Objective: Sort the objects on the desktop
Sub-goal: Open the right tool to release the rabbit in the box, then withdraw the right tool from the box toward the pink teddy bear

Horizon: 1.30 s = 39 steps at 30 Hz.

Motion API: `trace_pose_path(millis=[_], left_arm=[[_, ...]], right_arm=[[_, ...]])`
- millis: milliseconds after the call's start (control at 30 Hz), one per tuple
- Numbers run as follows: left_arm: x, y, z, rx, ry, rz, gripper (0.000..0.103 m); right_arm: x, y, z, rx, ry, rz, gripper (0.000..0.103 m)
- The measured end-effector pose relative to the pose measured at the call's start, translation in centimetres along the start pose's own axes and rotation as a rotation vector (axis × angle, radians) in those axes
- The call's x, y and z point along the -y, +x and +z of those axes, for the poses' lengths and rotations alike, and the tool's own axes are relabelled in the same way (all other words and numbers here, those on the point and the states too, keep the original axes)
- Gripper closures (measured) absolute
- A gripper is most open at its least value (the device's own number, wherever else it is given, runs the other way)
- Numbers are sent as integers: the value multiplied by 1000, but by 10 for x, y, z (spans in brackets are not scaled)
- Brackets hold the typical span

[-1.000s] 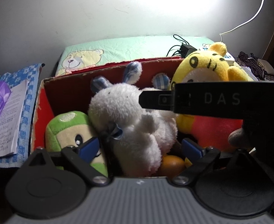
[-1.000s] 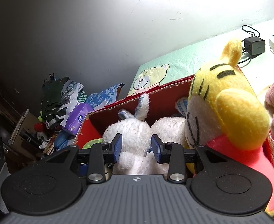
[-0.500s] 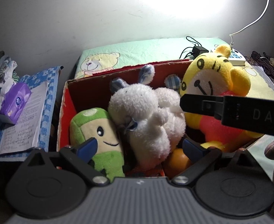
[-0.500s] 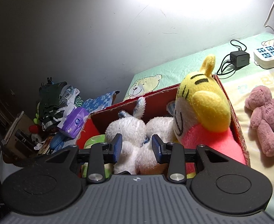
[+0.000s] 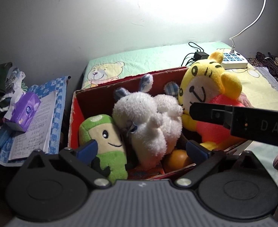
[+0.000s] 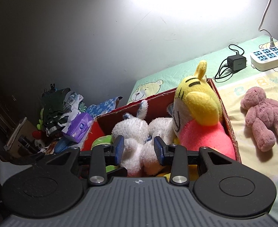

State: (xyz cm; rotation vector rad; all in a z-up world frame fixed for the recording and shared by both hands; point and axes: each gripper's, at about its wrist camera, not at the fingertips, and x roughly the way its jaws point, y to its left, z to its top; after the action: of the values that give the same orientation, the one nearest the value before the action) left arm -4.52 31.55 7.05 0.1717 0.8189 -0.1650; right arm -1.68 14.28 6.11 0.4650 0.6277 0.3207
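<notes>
The pink bear (image 6: 262,117) lies on the bedsheet right of the box (image 6: 230,130) — nearer the right gripper (image 6: 139,149) (fingers part-spread, empty); the left gripper (image 5: 140,149) gapes wide.

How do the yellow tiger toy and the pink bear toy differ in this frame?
The yellow tiger toy sits in the red box, packed against other plush toys; the pink bear toy lies alone on the bedsheet outside it. The tiger is yellow with black stripes and a reddish body; the bear is one dusty pink. The tiger looks bigger. Both are soft toys, held by neither gripper.
</notes>
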Motion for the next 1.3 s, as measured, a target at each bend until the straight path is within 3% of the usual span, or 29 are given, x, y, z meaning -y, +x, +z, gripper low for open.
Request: trace_pose_path(millis=[300,733,1300], left_arm=[[19,-8,3,1,10,7,2],[66,-35,21,44,-24,55,2],[177,-28,47,46,14,34,2]], right_arm=[[8,-18,-1,15,13,14,65],[44,-55,20,44,19,123,64],[130,-103,45,40,51,114,64]])
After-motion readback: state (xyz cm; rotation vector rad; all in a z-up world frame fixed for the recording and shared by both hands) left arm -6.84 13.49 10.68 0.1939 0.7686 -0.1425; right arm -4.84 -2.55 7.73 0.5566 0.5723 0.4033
